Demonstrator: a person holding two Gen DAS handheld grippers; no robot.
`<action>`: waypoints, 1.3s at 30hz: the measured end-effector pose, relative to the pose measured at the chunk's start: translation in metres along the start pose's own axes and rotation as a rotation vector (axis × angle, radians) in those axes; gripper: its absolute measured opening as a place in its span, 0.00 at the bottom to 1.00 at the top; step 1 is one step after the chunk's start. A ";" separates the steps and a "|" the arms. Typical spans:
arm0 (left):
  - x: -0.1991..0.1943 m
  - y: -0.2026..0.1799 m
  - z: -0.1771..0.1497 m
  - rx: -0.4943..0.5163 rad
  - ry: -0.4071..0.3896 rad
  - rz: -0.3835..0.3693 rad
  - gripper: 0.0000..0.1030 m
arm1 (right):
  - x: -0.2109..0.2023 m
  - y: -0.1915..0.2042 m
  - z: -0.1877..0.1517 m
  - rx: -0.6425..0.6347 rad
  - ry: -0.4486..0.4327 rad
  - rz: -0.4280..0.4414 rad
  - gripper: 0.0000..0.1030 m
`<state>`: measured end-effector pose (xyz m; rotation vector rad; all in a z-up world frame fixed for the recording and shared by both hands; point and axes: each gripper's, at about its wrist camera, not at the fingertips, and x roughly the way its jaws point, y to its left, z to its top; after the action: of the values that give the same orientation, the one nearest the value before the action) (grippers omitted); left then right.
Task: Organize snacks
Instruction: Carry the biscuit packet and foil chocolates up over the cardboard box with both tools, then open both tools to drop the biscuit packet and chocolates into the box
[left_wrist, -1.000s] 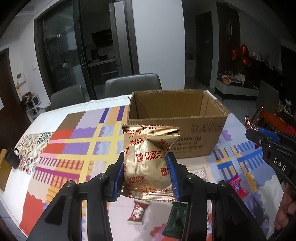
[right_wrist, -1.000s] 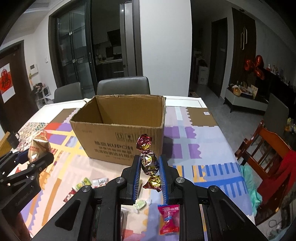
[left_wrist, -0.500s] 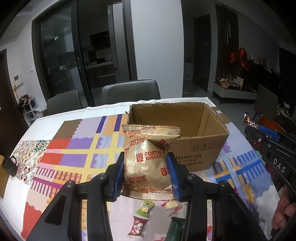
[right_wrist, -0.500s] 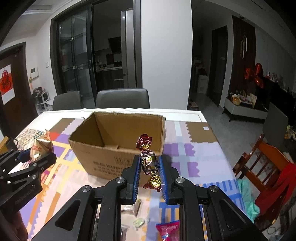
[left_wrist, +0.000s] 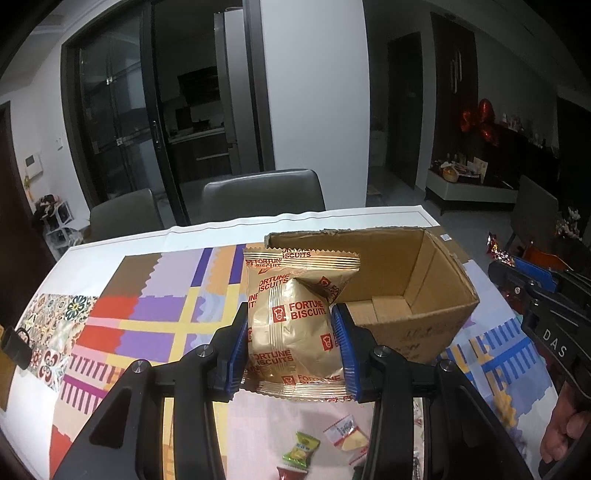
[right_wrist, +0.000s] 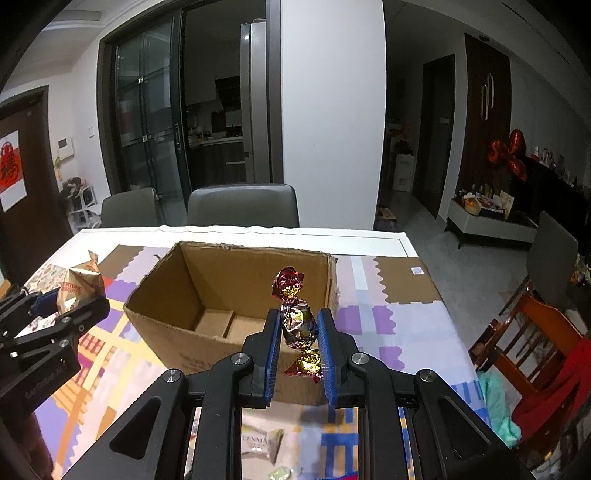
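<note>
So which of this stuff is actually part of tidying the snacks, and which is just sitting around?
Part of the job:
- biscuit packet, clamped in the left gripper
- foil-wrapped candy, clamped in the right gripper
- open cardboard box
- loose sweets on the tablecloth

Just lying about:
- grey chairs
- wooden chair
- red balloons

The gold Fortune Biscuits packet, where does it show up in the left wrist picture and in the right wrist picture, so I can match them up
Left wrist view: the Fortune Biscuits packet fills the lower centre, clamped upright in the left gripper.
Right wrist view: the same packet is small at the left edge, held above the patterned tablecloth.
Shared landmark: the open cardboard box, just right of the packet in both views.
</note>
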<state>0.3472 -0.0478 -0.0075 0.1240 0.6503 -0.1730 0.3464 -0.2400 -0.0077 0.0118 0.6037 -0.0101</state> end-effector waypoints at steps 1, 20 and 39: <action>0.002 0.000 0.003 0.003 -0.005 -0.004 0.42 | 0.001 0.001 0.001 -0.001 -0.001 0.000 0.21; 0.055 0.002 0.036 0.018 0.033 -0.054 0.42 | 0.050 0.004 0.026 0.006 0.035 0.026 0.21; 0.060 0.002 0.036 0.020 0.040 -0.020 0.75 | 0.067 -0.002 0.032 0.001 0.030 -0.006 0.73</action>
<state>0.4161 -0.0596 -0.0156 0.1401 0.6902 -0.1966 0.4198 -0.2425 -0.0197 0.0112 0.6336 -0.0164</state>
